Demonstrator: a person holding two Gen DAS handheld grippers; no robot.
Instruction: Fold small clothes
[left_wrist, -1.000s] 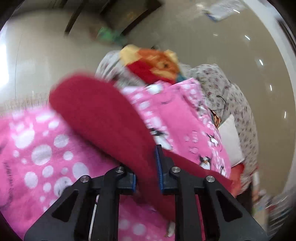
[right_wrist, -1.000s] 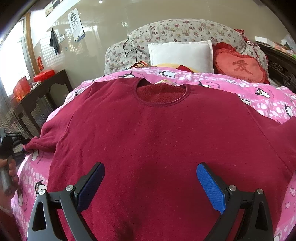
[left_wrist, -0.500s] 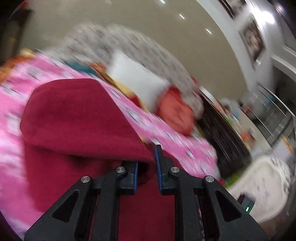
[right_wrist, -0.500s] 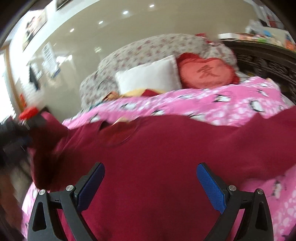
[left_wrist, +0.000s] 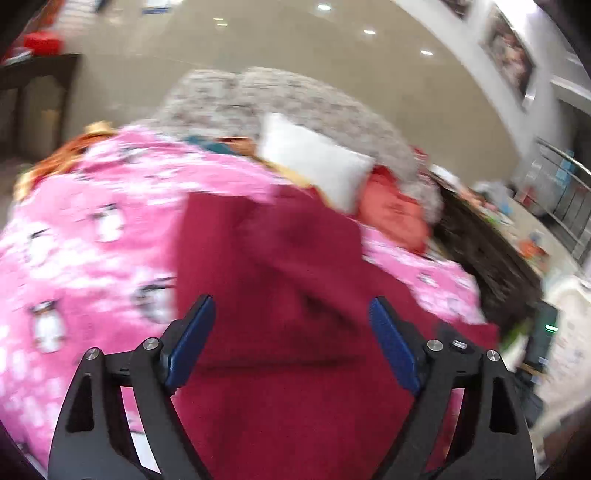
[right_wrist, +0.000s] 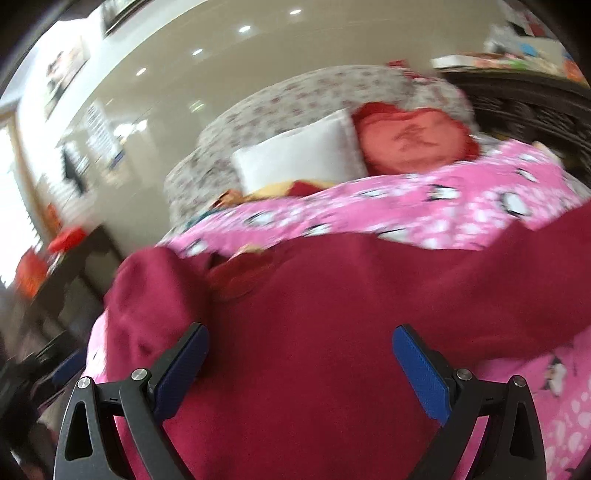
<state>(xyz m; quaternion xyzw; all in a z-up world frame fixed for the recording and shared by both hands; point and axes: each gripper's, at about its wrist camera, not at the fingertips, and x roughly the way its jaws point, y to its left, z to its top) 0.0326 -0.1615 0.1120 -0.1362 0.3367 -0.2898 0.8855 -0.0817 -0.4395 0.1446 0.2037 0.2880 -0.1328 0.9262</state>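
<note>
- A bed takes up both views, covered by a pink blanket (left_wrist: 92, 229) printed with penguins and white dots; a glossy beige wall (right_wrist: 166, 122) rises behind it.
- At the head of the bed sit a white pillow (right_wrist: 299, 155), a red cushion (right_wrist: 410, 140) and a floral grey quilt (left_wrist: 280, 99) bunched up behind them.
- A dark side table (right_wrist: 70, 269) stands off the bed's left edge.
- Left tongs (left_wrist: 291, 325) hover low over the sweater (left_wrist: 280, 280), blue pads spread apart, gripping nothing.
- Right tongs (right_wrist: 299, 354) also hang just above the sweater (right_wrist: 332, 314), pads wide apart, nothing between them.
- The sweater is dark red and fleecy and lies across the middle of the blanket; its left sleeve is folded in over the body, and the right sleeve stretches out toward the bed's right edge.
- Both views are motion-blurred, so fine detail is soft.
</note>
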